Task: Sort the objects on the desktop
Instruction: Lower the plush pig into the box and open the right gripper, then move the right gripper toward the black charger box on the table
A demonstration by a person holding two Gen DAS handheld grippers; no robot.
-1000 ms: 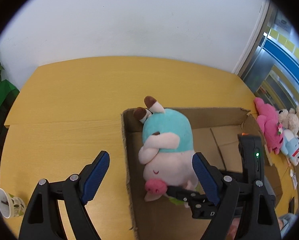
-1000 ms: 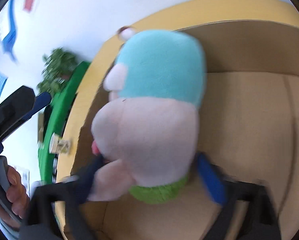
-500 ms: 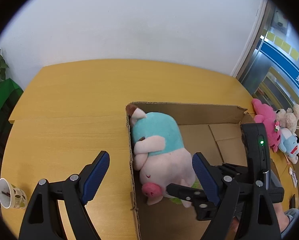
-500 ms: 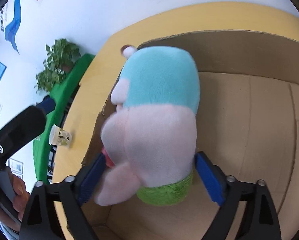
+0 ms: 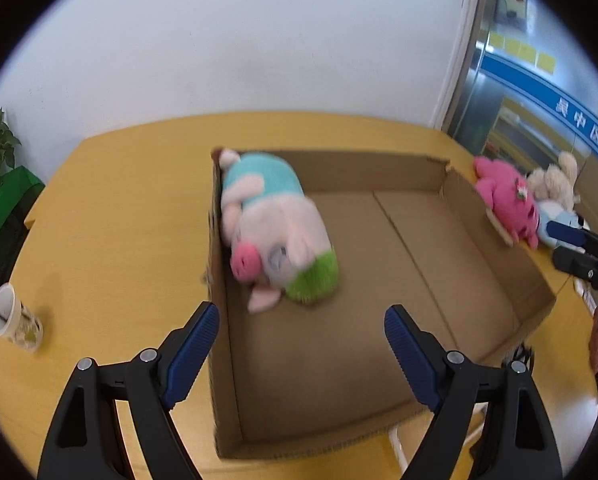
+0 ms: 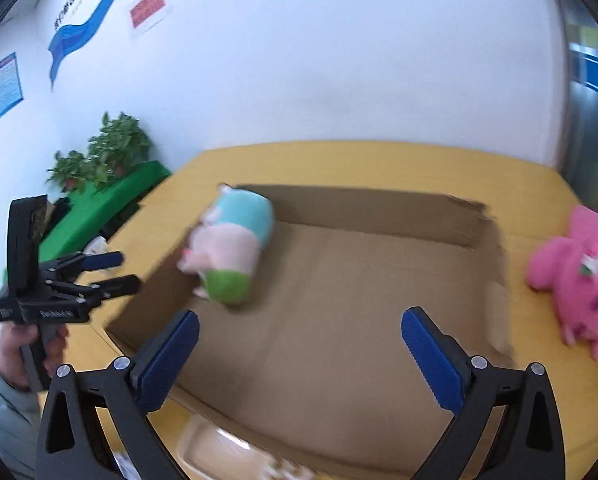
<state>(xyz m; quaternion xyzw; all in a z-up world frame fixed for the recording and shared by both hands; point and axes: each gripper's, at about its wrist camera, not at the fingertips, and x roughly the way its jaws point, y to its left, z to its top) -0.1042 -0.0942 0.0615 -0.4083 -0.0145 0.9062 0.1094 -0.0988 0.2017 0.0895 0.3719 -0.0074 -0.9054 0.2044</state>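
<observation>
1. Jaws of the right gripper (image 6: 299, 354): spread wide and opening further, nothing between them; they stand over the near part of the cardboard box (image 6: 379, 320).
2. Jaws of the left gripper (image 5: 301, 346): spread and empty, straddling the left wall of the box (image 5: 219, 320), one finger over the counter (image 5: 111, 208), the other over the box floor.
3. Pig plush (image 5: 277, 228), with teal back, pink body and green end: lies on its side inside the box, against the left wall in the far-left corner, free of both grippers.
4. Remaining plush toys: a pink plush (image 6: 575, 276) and a cream plush (image 5: 555, 180) lie on the counter just outside the box's right wall, pale blue cloth beside them.
5. Governing relation: judged from these views, the pink plush sits ahead and to the right of the right jaws, much nearer that hand than the left. Its long axis runs roughly from near to far, so the jaws would close across it after a rightward shift.
6. Paper cup (image 5: 15, 320): stands on the counter to the left, well apart from the box.
</observation>
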